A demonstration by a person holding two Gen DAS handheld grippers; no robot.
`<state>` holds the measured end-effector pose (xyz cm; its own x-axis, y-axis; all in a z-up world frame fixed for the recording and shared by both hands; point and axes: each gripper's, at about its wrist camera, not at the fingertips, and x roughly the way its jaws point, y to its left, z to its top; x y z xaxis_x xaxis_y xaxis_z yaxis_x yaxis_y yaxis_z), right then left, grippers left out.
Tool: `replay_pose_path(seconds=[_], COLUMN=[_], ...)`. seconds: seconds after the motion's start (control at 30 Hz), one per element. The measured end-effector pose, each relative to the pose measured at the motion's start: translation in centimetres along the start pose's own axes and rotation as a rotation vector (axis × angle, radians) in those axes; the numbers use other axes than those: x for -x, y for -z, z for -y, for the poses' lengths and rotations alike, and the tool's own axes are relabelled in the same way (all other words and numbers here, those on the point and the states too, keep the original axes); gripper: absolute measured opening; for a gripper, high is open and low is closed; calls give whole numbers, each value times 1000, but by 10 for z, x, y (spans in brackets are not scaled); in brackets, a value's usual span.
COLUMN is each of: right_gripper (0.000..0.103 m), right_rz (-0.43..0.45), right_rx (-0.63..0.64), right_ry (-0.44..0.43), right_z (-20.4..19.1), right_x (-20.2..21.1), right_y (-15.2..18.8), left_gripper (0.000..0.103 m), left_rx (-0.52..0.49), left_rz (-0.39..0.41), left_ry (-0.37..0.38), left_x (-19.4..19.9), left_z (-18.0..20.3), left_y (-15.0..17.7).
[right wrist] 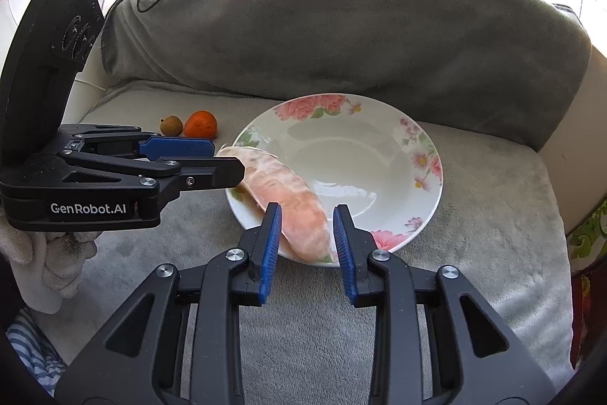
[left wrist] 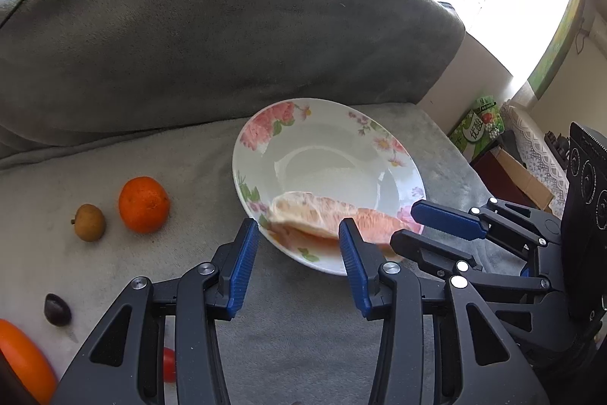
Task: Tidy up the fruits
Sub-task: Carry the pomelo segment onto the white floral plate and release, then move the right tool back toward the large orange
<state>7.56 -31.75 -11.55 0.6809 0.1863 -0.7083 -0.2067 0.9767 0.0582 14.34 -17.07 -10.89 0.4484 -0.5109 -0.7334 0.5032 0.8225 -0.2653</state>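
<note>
Pomelo segment (right wrist: 292, 200) lies on the near-left rim of the floral plate (right wrist: 428, 170), part on the rim and part hanging toward the well. Plate sits on a grey blanket-covered sofa seat (right wrist: 485, 245), not a bench. Segment's long axis runs diagonally, from far-left down to near-centre in the right wrist view.

Right gripper (right wrist: 307, 234): jaws released, nothing held. The near end of the segment shows right between the two blue pads; whether they touch it cannot be told. This gripper is the nearer one to the segment and points straight along toward the plate, held low.

Left gripper (left wrist: 299, 253): jaws also released, empty, hovering over the blanket just short of the plate's near rim, the segment ahead and slightly right. In the right wrist view it comes in from the left, roughly level, tips just beside the segment's far end.

Remaining fruit lies left of the plate on the blanket: mandarin (left wrist: 143, 204), small brown fruit (left wrist: 89, 222) beside it, dark round fruit (left wrist: 57, 309) nearer, orange fruit (left wrist: 22, 359) at the frame edge, small red fruit (left wrist: 169, 364) under the left gripper.

Judgement: left gripper is better placed for those loose fruits; the move turns on swinging left, away from the plate.
</note>
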Motion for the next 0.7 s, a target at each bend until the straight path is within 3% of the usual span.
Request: replay_pose_path(seconds=[0.07,0.63,0.7], right_gripper=[65,71,71], right_rz=[10,47,50], right_rx=[1,14,13], right_ry=[7,35,36], right_z=[0,-10,-12], right_x=[2,26,30], right_y=[-1,0,1], left_gripper=[43,46,52], left_rx=[0,-8,-11], left_rz=[1,51,62], left_ry=[-3,-15,-19], left_x=[2,28,33], left_z=[-1,2,3], left_y=[-1,3,5])
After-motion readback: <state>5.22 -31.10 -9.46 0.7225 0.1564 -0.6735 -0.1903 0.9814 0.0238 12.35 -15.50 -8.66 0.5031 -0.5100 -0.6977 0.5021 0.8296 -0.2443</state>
